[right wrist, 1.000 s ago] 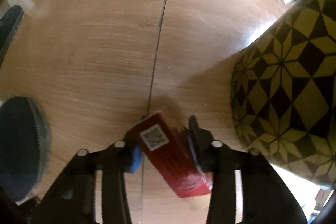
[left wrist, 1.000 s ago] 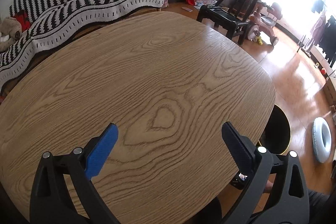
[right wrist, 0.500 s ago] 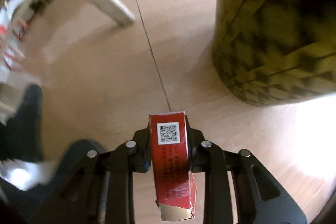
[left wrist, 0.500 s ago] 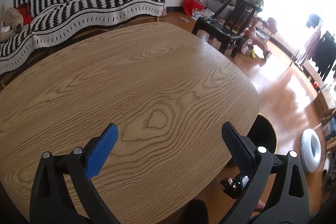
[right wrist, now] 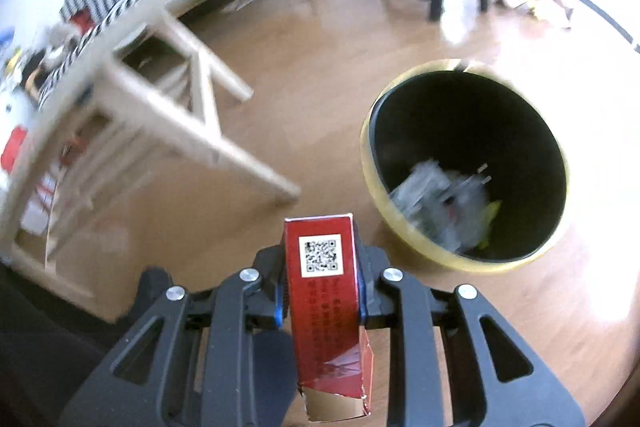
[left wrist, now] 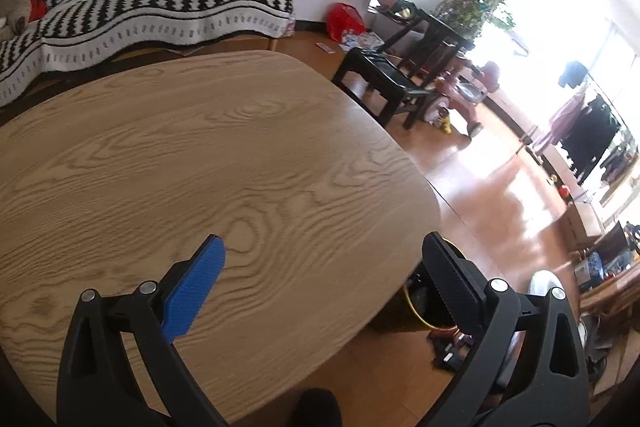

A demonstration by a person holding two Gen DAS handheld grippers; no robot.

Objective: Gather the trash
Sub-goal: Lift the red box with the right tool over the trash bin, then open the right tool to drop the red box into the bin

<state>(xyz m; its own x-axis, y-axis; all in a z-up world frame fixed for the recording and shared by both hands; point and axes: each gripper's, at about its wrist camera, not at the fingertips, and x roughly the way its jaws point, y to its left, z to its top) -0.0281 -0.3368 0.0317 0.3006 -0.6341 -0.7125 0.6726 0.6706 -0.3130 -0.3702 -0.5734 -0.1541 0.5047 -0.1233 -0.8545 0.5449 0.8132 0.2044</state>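
I had the red carton (right wrist: 324, 291) clenched in the right gripper (right wrist: 320, 287), above the floor just beside the bin (right wrist: 464, 167), while the left gripper (left wrist: 320, 287) hung released over the table (left wrist: 200, 155); next I judged I must carry it over the bin's mouth and let go.

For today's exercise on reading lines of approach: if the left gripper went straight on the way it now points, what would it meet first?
Most likely the wooden tabletop: the left gripper, fingers apart and empty, tilts down toward bare wood. Depth is uncertain.
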